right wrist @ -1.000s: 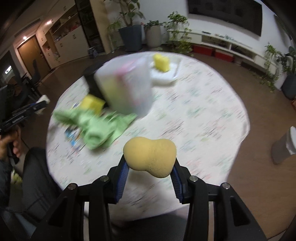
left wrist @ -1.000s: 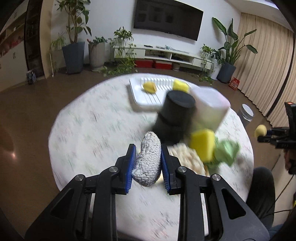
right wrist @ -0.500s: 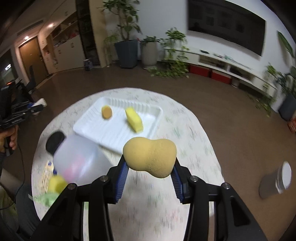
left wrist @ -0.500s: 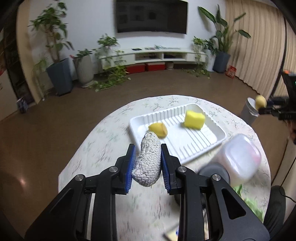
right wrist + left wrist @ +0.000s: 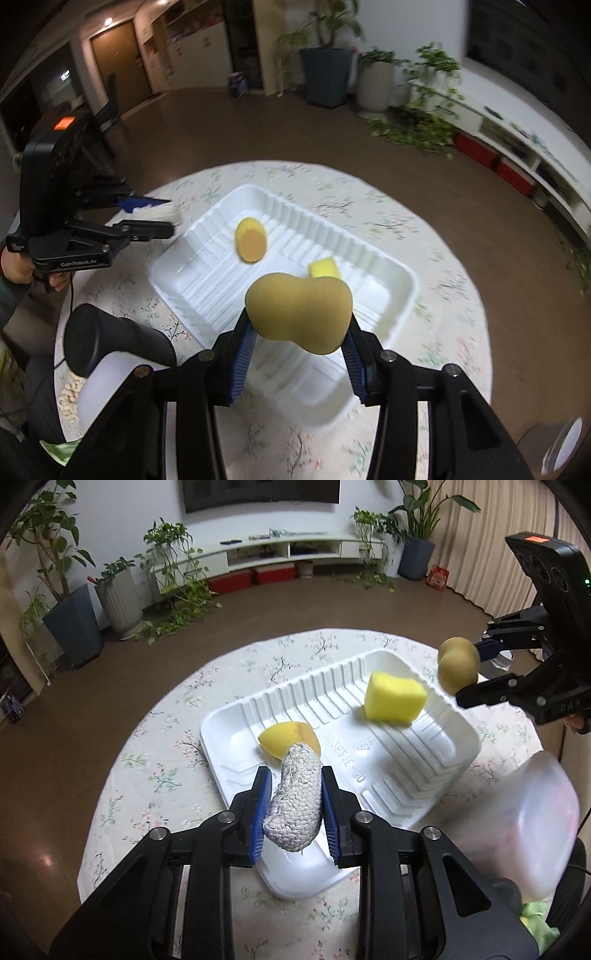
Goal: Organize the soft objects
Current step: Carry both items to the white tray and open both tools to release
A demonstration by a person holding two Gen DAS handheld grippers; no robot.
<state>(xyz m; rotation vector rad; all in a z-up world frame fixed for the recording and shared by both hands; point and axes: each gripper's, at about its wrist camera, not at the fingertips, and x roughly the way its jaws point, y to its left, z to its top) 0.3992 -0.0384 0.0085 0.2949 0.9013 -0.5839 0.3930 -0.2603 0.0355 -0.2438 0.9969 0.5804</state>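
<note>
Left wrist view showed my left tool (image 5: 295, 805) clamped on a grey woven pouch (image 5: 293, 805), held upright over the near left part of the white tray (image 5: 402, 775). The blue pads (image 5: 263, 812) met it at mid-body and the weave bulged a little above and below them, so I judged it soft, light and rough enough not to slip. The middle was the right place to hold it; a grip near either end would likely have let it flop.

In the right wrist view my right tool (image 5: 297, 336) held a tan peanut-shaped sponge (image 5: 299, 310) by its lower part, above the near right corner of the tray. It looked springy and nearly weightless. I judged that a hard squeeze would only deform it and that it might bounce on release, so a low drop seemed wiser.

Already lying in the tray were a yellow block (image 5: 394, 698) towards the far right and an orange wedge (image 5: 284, 738) at the near left, just beyond the pouch. Both looked like foam, easy to nudge aside.

The tray sat on the floral tabletop (image 5: 155, 775). It looked thin and light, so I guessed a knock from either tool would shift it. A pale jug with a black cap (image 5: 110, 350) lay blurred at the near edge, close to the tray.
</note>
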